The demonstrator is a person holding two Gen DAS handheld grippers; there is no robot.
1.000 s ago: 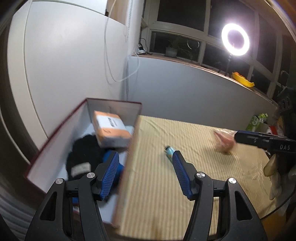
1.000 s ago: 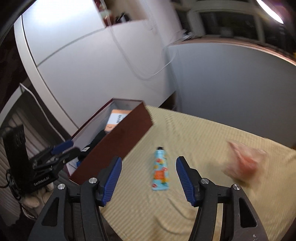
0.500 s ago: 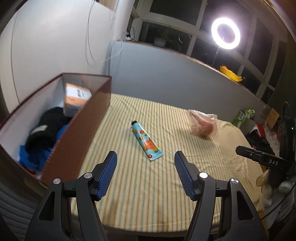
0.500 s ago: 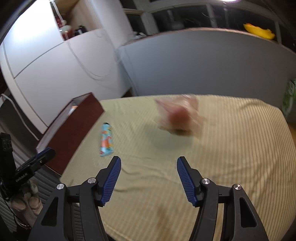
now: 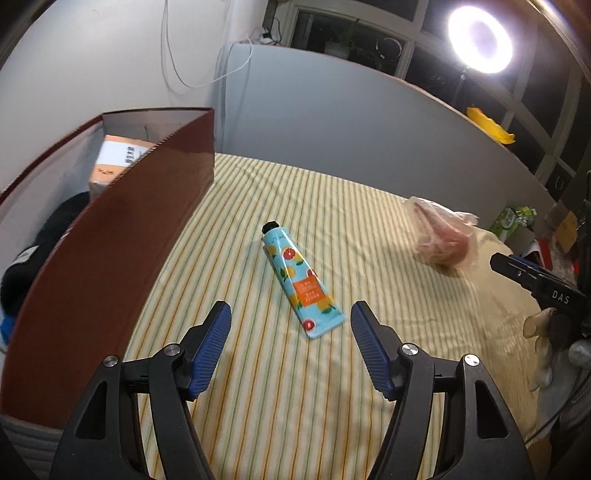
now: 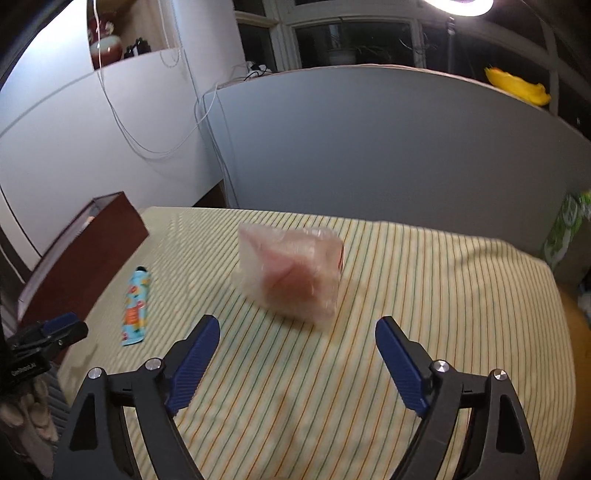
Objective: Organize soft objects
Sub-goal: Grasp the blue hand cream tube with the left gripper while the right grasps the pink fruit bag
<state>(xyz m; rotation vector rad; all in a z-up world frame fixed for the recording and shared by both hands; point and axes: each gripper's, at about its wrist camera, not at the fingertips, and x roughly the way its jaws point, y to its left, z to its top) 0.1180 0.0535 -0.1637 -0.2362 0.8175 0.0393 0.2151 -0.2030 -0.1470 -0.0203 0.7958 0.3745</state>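
A light-blue cream tube (image 5: 302, 286) with orange fruit print lies on the striped cloth (image 5: 258, 387), just beyond my left gripper (image 5: 290, 325), whose jaws are opening with nothing between them. A clear plastic bag holding something pink (image 6: 291, 275) sits ahead of my right gripper (image 6: 297, 339), whose jaws are opening wide and empty. The same bag (image 5: 441, 236) shows at the right in the left wrist view, and the tube (image 6: 135, 306) at the left in the right wrist view. A dark red box (image 5: 110, 240) stands at the left with an orange-white packet (image 5: 118, 158) and dark cloth (image 5: 44, 236) inside.
Grey panels (image 6: 388, 147) wall in the back of the table. The box (image 6: 81, 258) takes up the left edge. The other gripper (image 5: 539, 284) and a gloved hand (image 5: 546, 339) show at the right. A ring light (image 5: 480, 35) shines above, and green packaging (image 6: 565, 229) lies off the right edge.
Both grippers swung away from the box and came down closer to the cloth. The left now faces the tube, the right now faces the bag. The right jaws spread much wider, the left slightly.
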